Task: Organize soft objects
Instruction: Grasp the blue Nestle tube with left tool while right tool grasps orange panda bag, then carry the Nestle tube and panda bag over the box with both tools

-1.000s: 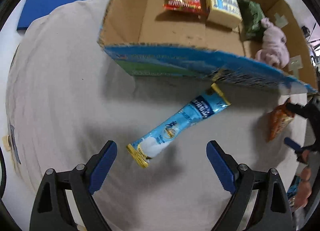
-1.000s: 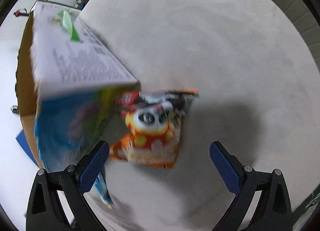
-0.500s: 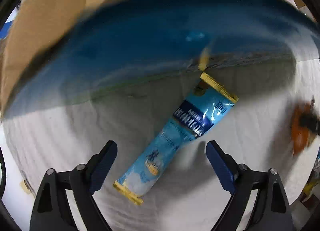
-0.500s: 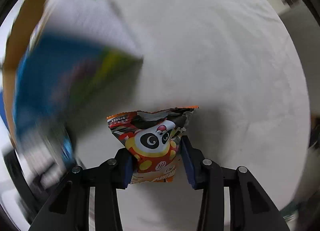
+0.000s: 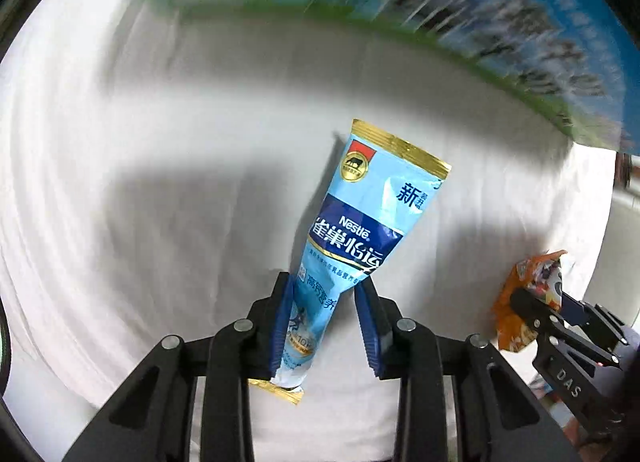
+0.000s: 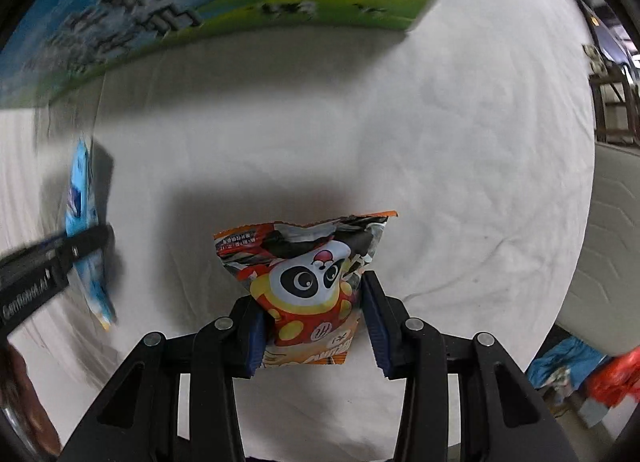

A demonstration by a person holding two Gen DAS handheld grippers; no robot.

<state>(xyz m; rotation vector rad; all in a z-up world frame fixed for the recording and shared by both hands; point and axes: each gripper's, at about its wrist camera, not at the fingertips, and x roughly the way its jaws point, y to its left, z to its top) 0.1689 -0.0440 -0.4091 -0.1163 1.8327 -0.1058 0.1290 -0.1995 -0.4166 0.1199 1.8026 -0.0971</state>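
Note:
My left gripper (image 5: 325, 282) is shut on a long light-blue Nestle sachet (image 5: 360, 222) with gold ends, gripping its lower half above the white cloth. My right gripper (image 6: 310, 282) is shut on an orange panda snack bag (image 6: 308, 262), gripping its lower part. The snack bag and right gripper also show at the right edge of the left wrist view (image 5: 532, 290). The sachet and left gripper show at the left of the right wrist view (image 6: 82, 222). The cardboard box (image 5: 500, 22) with blue and green print rises just behind both; its inside is hidden.
A white cloth (image 6: 460, 142) covers the round table. The box wall (image 6: 200, 2) fills the top of the right wrist view, blurred. Beyond the table's right edge are a pale cushion (image 6: 616, 222) and blue and red items (image 6: 580, 370) lower down.
My left gripper moved down over the blue sachet and shut on it. My right gripper shut on the panda bag half a second ago and still holds it. The box now looms closer.

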